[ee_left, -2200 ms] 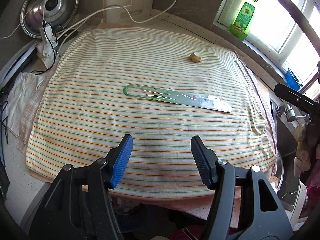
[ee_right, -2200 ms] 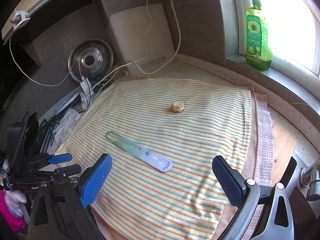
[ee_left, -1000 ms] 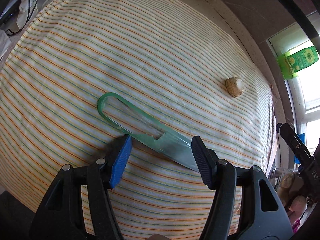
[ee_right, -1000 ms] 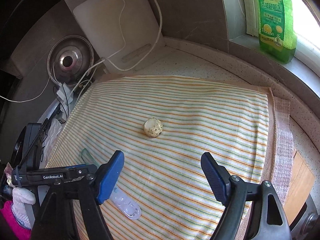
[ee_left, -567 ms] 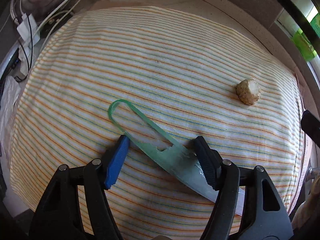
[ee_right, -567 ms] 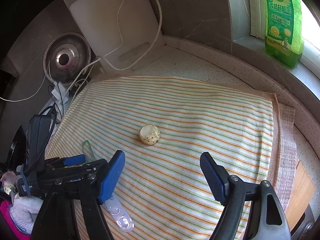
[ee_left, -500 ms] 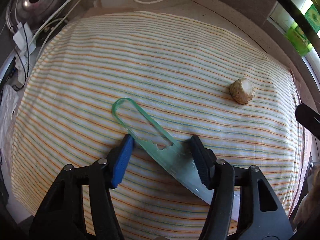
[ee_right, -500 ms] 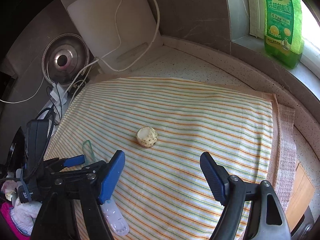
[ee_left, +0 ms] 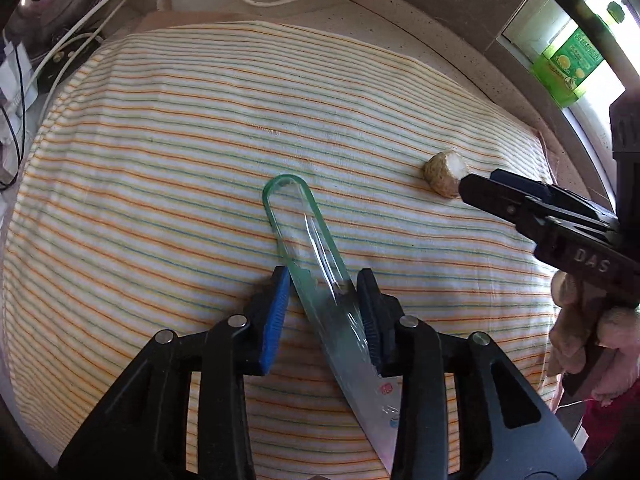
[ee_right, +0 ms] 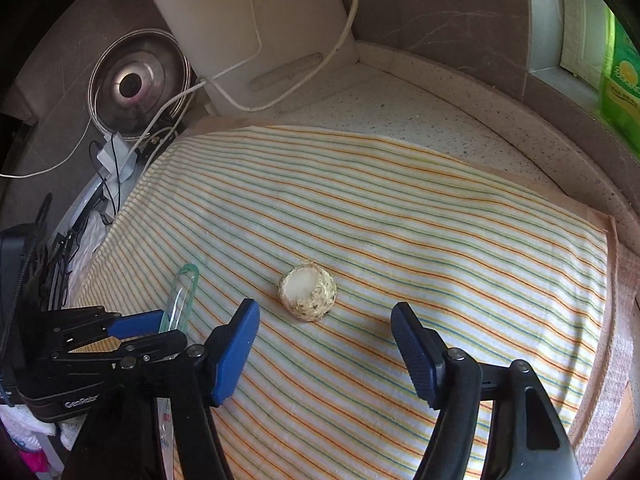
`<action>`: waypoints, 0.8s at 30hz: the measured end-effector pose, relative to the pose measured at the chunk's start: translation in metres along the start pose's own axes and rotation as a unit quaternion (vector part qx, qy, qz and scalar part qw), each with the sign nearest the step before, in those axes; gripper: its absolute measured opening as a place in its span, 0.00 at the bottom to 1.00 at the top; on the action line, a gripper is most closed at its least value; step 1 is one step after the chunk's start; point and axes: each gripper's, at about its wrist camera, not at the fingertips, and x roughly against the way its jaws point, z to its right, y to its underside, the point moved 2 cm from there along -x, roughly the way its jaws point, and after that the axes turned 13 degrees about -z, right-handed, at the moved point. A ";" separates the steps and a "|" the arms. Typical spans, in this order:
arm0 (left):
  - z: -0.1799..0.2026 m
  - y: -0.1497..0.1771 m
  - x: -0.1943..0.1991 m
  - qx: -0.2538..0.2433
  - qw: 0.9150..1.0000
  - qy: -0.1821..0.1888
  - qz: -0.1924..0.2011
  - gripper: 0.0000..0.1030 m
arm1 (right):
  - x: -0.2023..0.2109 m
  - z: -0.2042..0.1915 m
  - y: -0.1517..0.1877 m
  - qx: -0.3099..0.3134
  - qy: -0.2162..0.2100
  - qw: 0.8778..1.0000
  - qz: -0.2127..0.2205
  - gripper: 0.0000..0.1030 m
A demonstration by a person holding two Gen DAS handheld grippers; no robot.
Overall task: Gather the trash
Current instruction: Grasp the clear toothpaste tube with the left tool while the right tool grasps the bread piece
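We see the left tool [ee_left: 322,280] pointing steeply down at the striped cloth [ee_left: 180,128] spread on the speckled table [ee_right: 400,108]. Its jaws have just been closing, and the long green-edged plastic wrapper [ee_left: 316,276] lies between them; the right pad touches the wrapper's edge, but we cannot tell whether the left pad presses on it yet, so a firm clamp is not certain. The wrapper's looped clear end reaches away from the tool across the cloth.

Our right tool [ee_right: 325,322] hangs just short of the small round cut root stub [ee_right: 307,292], which rests on the cloth with its pale cut face turned up. These jaws have also been closing but stand apart, pads clear of the stub.

A green dish-soap bottle [ee_left: 568,64] stands by the window, and a steel pot lid [ee_right: 136,80] leans against the wall beside a white cutting board [ee_right: 248,12].
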 end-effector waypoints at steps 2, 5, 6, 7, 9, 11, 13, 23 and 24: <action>0.003 0.006 -0.002 0.011 1.000 -0.014 -0.009 0.60 | -0.007 -0.001 -0.003 0.004 0.003 1.000 -0.004 0.67; 0.004 0.014 -0.003 0.026 1.000 -0.007 -0.007 0.60 | -0.011 -0.005 -0.007 0.011 0.000 1.000 -0.005 0.67; 0.006 0.017 -0.005 0.025 1.000 -0.016 -0.004 0.57 | -0.013 -0.006 -0.008 0.013 0.000 1.000 -0.006 0.68; 0.008 0.020 -0.006 0.019 0.999 -0.031 0.001 0.49 | -0.015 -0.008 -0.009 0.016 0.001 1.000 -0.006 0.68; 0.013 0.025 -0.006 0.000 0.999 -0.047 0.011 0.39 | -0.019 -0.013 -0.011 0.023 0.010 1.000 -0.008 0.68; 0.010 0.027 -0.004 0.002 0.999 -0.036 0.012 0.27 | -0.023 -0.019 -0.010 0.037 0.024 0.999 -0.008 0.67; -0.002 0.032 0.001 0.009 1.000 -0.016 0.011 0.26 | -0.026 -0.024 -0.010 0.052 0.044 0.998 -0.011 0.59; -0.048 0.049 0.036 0.037 0.998 0.038 0.027 0.24 | -0.008 -0.019 0.001 0.039 0.046 0.998 -0.005 0.34; -0.053 0.050 0.040 0.036 0.998 0.038 0.030 0.24 | -0.004 -0.020 0.004 0.037 0.045 0.998 -0.001 0.34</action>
